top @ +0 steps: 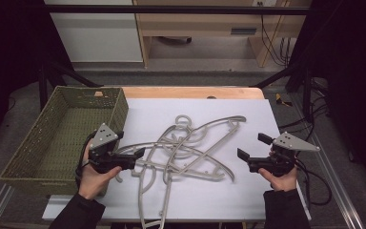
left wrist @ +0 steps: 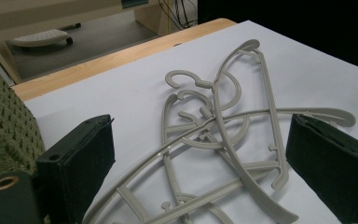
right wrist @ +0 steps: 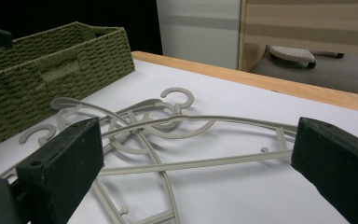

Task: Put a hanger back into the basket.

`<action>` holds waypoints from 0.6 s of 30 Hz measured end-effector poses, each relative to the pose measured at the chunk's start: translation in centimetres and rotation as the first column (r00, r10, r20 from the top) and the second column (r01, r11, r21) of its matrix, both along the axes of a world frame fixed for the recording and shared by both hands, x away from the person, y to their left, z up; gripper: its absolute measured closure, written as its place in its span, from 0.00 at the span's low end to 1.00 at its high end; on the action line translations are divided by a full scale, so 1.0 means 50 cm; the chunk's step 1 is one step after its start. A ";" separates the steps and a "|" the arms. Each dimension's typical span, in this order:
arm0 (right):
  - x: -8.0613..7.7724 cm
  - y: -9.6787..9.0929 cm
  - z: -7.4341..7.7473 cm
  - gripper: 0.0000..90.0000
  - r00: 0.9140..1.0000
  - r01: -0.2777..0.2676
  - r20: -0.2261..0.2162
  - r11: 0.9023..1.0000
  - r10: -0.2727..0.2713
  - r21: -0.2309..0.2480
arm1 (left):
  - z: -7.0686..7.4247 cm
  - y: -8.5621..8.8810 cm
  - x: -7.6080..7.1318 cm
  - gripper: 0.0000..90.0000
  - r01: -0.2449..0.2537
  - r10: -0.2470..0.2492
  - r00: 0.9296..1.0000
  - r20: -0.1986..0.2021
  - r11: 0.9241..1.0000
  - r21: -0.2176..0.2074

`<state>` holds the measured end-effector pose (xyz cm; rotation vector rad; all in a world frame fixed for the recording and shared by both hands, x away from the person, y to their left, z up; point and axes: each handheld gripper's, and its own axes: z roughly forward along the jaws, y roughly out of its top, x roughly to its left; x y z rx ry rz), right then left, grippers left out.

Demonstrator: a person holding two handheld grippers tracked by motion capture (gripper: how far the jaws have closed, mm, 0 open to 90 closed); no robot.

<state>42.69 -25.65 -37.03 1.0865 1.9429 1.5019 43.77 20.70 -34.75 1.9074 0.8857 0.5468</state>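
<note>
- Left tool: jaws spread, grasping nothing, at the left edge of the hangers.
- Right tool: jaws spread, empty, just right of the tangle.
- Hangers: piled mid-worktop, beside the woven basket.

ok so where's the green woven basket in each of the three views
High view: the green woven basket sits at the left of the table, beside the left hand-held gripper.
Left gripper view: a strip of its woven wall at the left edge, behind the left jaw.
Right gripper view: upper left, behind the hangers.
Shared landmark: the pile of grey plastic hangers on the white sheet.
</note>
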 end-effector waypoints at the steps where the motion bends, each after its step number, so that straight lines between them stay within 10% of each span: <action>1: 0.000 0.000 0.000 0.03 1.000 -0.001 0.001 1.000 0.001 0.000 | -0.002 -0.011 0.006 0.08 0.007 -0.007 1.000 -0.011 1.000 0.008; 18: 0.002 -0.003 -0.001 0.03 1.000 0.000 0.001 1.000 0.000 0.008 | -0.037 -0.129 0.072 0.13 0.065 -0.061 0.993 -0.097 0.997 0.043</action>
